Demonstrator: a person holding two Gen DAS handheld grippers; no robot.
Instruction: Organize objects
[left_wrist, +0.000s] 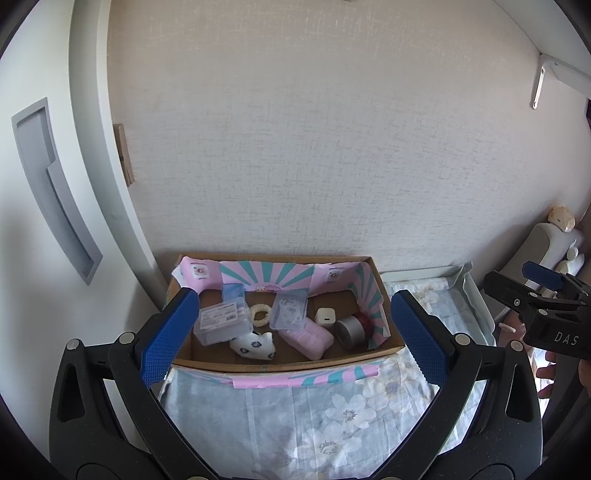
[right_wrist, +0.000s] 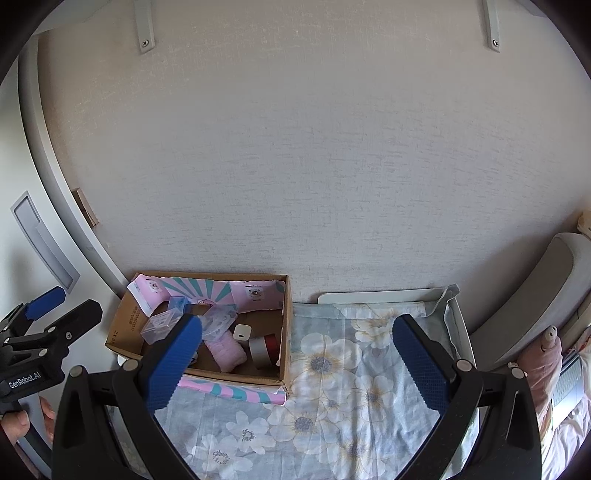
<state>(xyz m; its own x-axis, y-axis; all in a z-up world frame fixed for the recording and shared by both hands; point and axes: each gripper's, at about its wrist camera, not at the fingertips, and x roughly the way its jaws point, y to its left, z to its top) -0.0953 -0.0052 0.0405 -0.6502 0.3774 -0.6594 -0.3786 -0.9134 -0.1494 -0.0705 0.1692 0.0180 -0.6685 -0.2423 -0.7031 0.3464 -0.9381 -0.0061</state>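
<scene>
Blue-padded left gripper (left_wrist: 295, 332) and right gripper (right_wrist: 297, 363) hover level, jaws wide, empty, above brown cardboard box (left_wrist: 280, 363) on floral cloth (right_wrist: 332, 387).

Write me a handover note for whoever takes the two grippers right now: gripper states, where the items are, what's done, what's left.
Left gripper: open, empty, hovering in front of the cardboard box.
Right gripper: open, empty, over the floral cloth right of the box.
In the box: two clear plastic cases, white ring, spotted white pouch, pink roll, white charger, tape rolls.
Done: every item in view sits inside the box.
Left: nothing visible on the cloth; check outside both views.
</scene>
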